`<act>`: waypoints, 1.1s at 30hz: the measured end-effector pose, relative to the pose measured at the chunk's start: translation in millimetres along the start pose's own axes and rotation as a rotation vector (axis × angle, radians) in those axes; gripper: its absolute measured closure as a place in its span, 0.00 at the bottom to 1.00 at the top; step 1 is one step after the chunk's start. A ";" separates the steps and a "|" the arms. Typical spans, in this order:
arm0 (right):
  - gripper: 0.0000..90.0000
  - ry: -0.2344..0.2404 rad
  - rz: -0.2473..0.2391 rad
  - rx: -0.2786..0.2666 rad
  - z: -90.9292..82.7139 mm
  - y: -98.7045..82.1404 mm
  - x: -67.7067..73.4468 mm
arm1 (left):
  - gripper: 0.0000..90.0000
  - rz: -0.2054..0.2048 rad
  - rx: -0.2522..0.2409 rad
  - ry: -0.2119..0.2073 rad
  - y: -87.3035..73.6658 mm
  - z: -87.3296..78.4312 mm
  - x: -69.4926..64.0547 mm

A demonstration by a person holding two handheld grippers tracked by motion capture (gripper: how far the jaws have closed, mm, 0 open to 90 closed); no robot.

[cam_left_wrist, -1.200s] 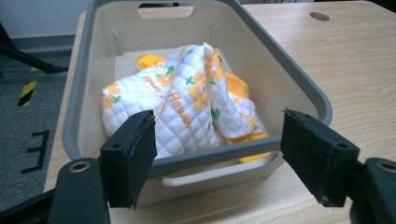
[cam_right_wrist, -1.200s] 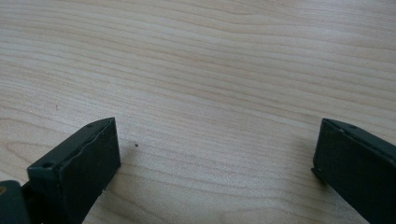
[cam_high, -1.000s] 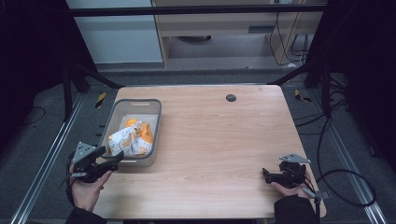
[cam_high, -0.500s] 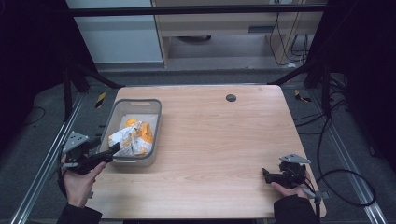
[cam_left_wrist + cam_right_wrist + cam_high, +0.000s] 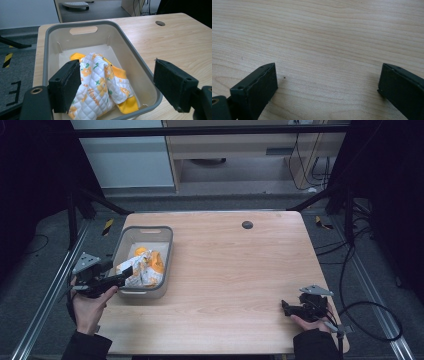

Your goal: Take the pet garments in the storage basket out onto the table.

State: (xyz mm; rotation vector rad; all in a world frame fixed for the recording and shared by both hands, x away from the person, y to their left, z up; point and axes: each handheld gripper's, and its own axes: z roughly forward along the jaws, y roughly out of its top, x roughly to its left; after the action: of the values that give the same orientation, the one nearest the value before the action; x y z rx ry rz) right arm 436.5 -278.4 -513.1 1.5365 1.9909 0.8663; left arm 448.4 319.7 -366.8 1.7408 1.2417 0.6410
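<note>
At the table's left edge we see the left hand (image 5: 89,302) reaching in from below, forearm angled up toward the bin, holding the left gripper (image 5: 120,279) level with its jaws spread wide and grasping nothing. One jaw sits inside the grey bin (image 5: 135,62), just beside the quilted flower-print cloth (image 5: 97,85); the other is outside the bin's wall. The cloth lies bunched in the bin's near half. On the wooden table (image 5: 235,270) near the right front corner, the right hand (image 5: 307,322) rests low, its right gripper (image 5: 327,87) pointing left, jaws wide apart over bare wood.
</note>
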 end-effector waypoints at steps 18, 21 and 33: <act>0.02 -0.001 -0.001 0.000 0.1 -0.1 0.3 | 0.23 0.018 0.076 0.017 14.6 25.1 9.2; 0.02 -0.001 -0.001 0.000 0.1 -0.1 0.3 | 0.22 0.018 0.096 0.017 15.6 28.7 11.0; 0.02 -0.001 -0.002 0.000 0.2 0.0 0.3 | 0.21 0.025 0.211 0.011 16.2 51.4 18.4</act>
State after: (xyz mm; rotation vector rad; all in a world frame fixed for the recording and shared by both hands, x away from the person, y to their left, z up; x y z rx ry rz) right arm 436.5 -278.1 -513.3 1.5346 1.9912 0.8649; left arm 504.0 316.6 -378.8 1.9303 1.3362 0.5508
